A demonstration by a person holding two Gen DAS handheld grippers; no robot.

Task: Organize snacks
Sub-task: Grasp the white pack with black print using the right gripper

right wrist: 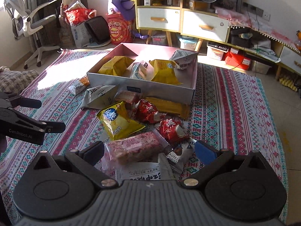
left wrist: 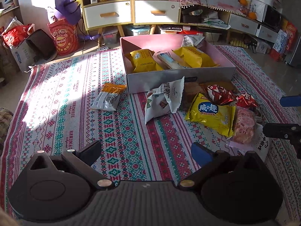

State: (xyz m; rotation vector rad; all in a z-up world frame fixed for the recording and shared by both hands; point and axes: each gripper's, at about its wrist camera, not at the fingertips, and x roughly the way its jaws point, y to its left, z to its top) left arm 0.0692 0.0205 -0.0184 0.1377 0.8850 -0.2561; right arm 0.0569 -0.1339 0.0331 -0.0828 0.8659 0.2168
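Observation:
A shallow pink-lined box sits on the patterned rug and holds several snack packs, among them yellow ones. In front of it lie loose snacks: a white packet, a yellow packet, red packets, a pink bar and an orange-and-white packet. My left gripper is open and empty above bare rug. My right gripper is open, its jaws on either side of the pink bar, not closed on it.
The rug covers the floor. Behind the box stand white-drawer cabinets, storage bins and shopping bags. An office chair is at the far left. A knitted cushion lies at the rug's left edge.

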